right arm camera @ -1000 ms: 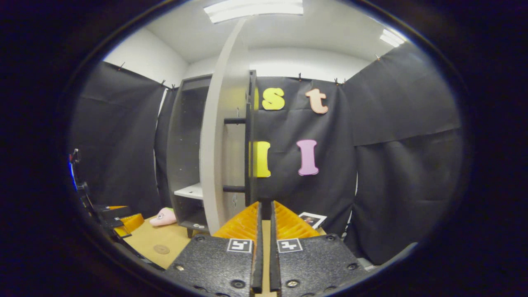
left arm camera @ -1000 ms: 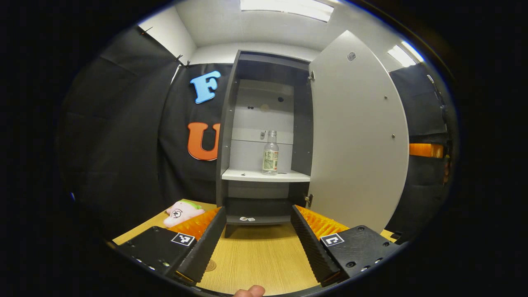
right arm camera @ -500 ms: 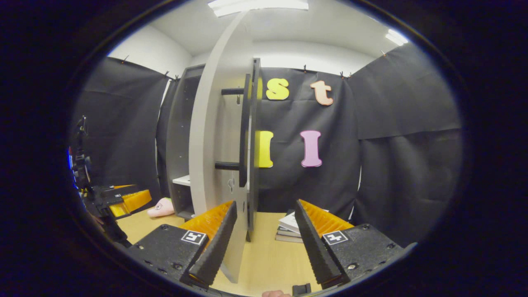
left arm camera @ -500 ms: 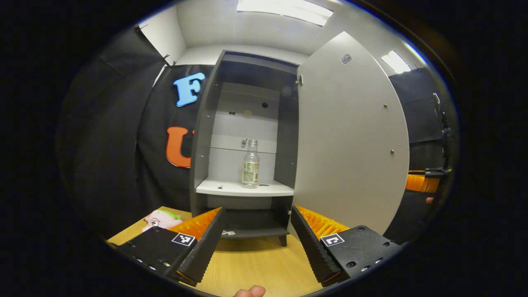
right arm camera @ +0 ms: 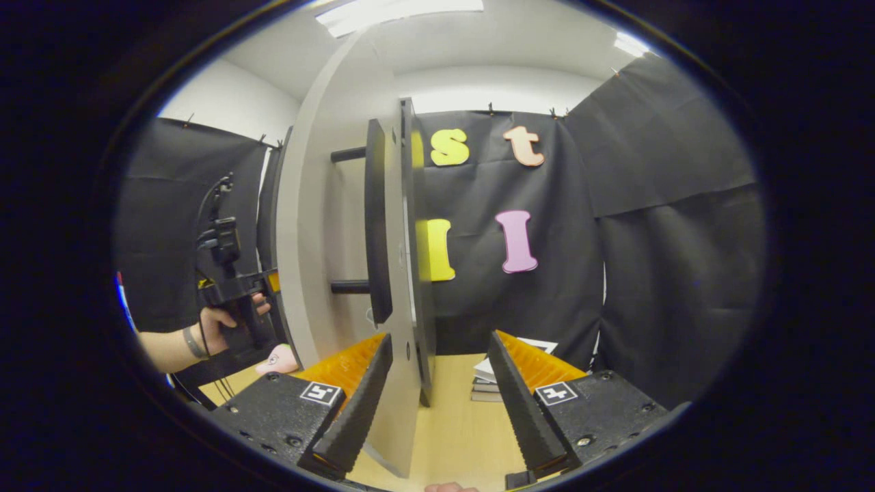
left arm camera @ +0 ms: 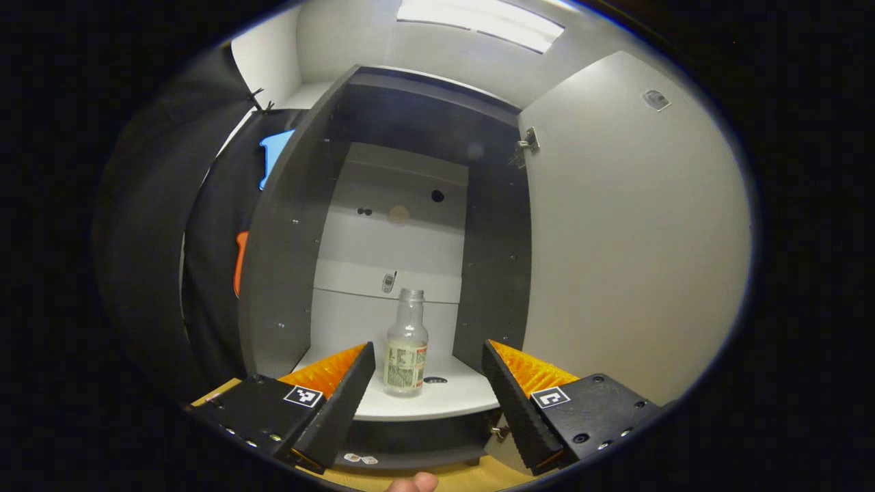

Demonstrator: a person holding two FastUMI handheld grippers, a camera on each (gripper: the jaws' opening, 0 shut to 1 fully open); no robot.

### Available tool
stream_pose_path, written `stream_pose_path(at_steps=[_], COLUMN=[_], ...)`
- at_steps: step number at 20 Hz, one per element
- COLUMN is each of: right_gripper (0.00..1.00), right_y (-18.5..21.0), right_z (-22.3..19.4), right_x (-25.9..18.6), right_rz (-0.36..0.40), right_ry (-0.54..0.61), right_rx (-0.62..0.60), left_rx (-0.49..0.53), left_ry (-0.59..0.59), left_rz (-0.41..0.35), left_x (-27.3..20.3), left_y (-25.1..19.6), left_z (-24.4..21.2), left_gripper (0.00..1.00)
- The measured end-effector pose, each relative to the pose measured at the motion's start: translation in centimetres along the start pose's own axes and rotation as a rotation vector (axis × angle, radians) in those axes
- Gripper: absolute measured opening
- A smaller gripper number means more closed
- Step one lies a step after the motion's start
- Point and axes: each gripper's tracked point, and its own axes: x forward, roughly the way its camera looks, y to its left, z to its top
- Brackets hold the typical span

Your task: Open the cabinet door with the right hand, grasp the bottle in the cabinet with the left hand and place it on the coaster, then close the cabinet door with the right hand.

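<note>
One clear, round-shouldered plastic bottle (left arm camera: 406, 352)

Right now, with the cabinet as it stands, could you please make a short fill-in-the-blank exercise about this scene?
1. The cabinet door stands ____.
2. The clear bottle stands upright on the white ____ inside the cabinet.
3. The left gripper is ____, its fingers on either side of the bottle, not touching it.
4. The right gripper is open, and the door's ____ rises between its fingers.

Missing words: open; shelf; open; edge

Left claw (left arm camera: 428, 383) has closed in on bottle (left arm camera: 405, 352)
</note>
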Motion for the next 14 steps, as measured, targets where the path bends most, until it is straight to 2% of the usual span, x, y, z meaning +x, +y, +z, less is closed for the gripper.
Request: stream_pose_path(at_steps=[3, 8, 14], right_gripper=[0.88, 0.89, 0.88], right_y=[0.2, 0.1, 0.0], right_z=[-0.2, -0.5, -0.4], right_x=[0.1, 0.4, 0.9], right_rz=[0.027, 0.043, 0.052], right_ry=[0.015, 0.037, 0.049], right_rx=[0.034, 0.034, 0.04], left_rx=[0.017, 0.099, 0.111], left_ry=[0.005, 0.003, 0.05], left_rz=[0.016, 0.058, 0.09], left_x=[4.6, 10.7, 14.0], left_y=[0.9, 2.2, 3.8], left_z=[0.0, -0.3, -2.5], left_gripper=[0.95, 0.95, 0.95])
